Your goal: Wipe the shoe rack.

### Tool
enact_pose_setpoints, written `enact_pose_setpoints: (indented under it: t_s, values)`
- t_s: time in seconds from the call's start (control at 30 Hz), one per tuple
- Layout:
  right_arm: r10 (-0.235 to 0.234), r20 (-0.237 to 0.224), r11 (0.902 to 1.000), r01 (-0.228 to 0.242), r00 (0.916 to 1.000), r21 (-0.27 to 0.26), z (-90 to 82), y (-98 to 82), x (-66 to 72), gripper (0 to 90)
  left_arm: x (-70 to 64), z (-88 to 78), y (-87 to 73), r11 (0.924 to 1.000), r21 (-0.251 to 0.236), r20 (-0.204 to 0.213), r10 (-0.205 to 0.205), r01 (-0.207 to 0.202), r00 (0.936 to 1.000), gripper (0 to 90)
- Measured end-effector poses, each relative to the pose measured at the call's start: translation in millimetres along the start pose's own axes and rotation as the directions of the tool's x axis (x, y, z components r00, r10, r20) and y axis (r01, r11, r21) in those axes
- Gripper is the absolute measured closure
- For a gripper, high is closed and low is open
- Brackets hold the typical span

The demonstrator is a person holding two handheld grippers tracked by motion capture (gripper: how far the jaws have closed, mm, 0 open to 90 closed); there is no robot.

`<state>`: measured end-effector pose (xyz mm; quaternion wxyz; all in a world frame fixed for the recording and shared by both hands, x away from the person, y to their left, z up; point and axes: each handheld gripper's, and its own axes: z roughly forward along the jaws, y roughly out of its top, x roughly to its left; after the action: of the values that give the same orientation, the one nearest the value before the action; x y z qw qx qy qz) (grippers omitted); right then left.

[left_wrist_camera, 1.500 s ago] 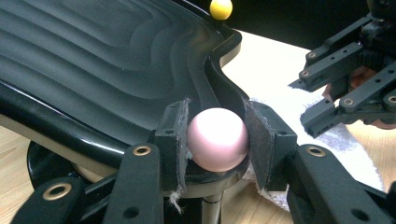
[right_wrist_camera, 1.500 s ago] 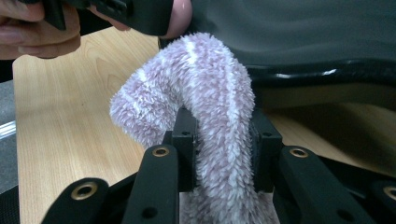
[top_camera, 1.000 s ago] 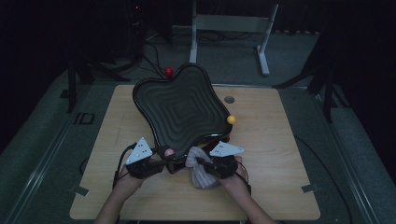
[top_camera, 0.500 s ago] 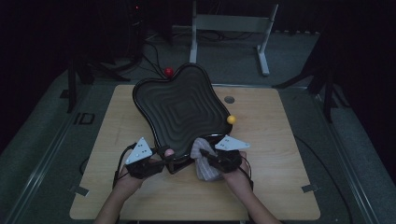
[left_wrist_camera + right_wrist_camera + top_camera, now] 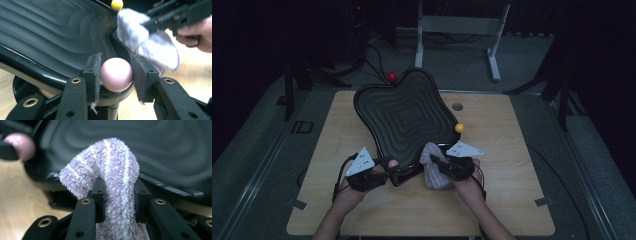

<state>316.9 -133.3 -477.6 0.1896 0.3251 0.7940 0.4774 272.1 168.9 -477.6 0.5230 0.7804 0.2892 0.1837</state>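
Fingers of the left gripper [image 5: 116,75] are clenched on a pink ball [image 5: 116,77] that sits at the near rim of a black wavy tray [image 5: 404,117]; the pads [image 5: 93,72] press the ball from both sides, so the tray is pinned through what looks like a knob on its edge. That grip likely serves to steady the tray (it stands tilted, its near edge lifted off the desk [image 5: 507,200] and its far lobe reaching past the desk's far edge) while the other hand works on it.

Over on the right gripper [image 5: 117,195], the fingers are closed tight on a lilac striped cloth [image 5: 112,175], which bulges up and folds over above the pads [image 5: 98,192]. In the high view the cloth [image 5: 434,167] hangs at the tray's near right rim, just beside the left gripper [image 5: 377,172], and the right gripper [image 5: 447,167] holds it against or very close to the rim; whether it actually touches there I cannot tell. My guess is that the cloth is bunched like this to wipe the ridged surface.

A yellow ball [image 5: 459,128] lies at the tray's right edge, toward the desk's right half. A red ball [image 5: 392,77] shows beyond the desk's far edge, by the tray's far left lobe. Both stand well apart from the grippers.
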Motion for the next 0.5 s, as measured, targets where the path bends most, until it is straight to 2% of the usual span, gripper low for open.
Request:
enact_pose_setpoints:
  t_s: [0.07,0.27,0.37,0.5]
  values:
    - [0.013,0.013,0.9999,-0.012,0.9998,-0.004,-1.3,-1.0,-6.3,69.3,-0.2,0.1,0.3,1.0,0.002,-0.001,0.003,-0.003,1.0,60.4]
    - [0.03,0.019,0.9984,-0.031,0.9994,0.048,9.4,-15.9,-16.4,69.3,-0.3,-0.1,0.7,1.0,0.006,-0.001,0.008,-0.008,1.0,60.4]
    - [0.022,0.027,0.9979,-0.024,0.9994,0.06,6.6,-15.4,-18.1,69.3,0.0,-0.1,0.2,1.0,0.002,0.002,0.004,-0.004,1.0,60.4]
    - [0.013,0.052,0.9986,-0.016,0.9986,0.051,-4.1,-12.9,-26.1,69.3,-0.1,-0.2,0.0,1.0,0.001,0.002,0.004,-0.004,1.0,60.4]
